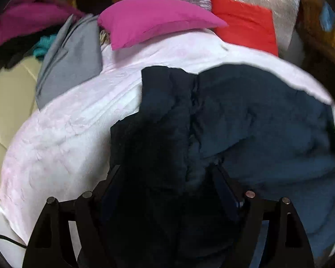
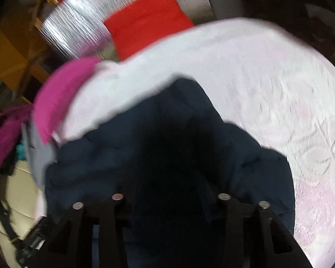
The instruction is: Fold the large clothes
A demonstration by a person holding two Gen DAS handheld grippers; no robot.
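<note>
Pale pink bedding [image 1: 62, 134] carries the dark navy jacket [image 1: 256, 122], with a magenta pillow [image 1: 154, 20] beyond it. Jacket folds bunch between the fingers of the left gripper [image 1: 167, 178] and right gripper [image 2: 169, 192]; I cannot tell whether either is clenched.

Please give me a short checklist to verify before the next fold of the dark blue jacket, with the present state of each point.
1. Left gripper holds the dark blue jacket: cannot tell, fabric hides the fingertips.
2. Right gripper holds the jacket: cannot tell, same reason.
3. Jacket lies on the white quilted bed surface: ok.
4. Free bed surface beside the jacket: ok, on both sides.
5. Pink cushion and grey garment apart from the jacket: ok.
6. Sharp pictures: not ok, right wrist view is blurred.
</note>
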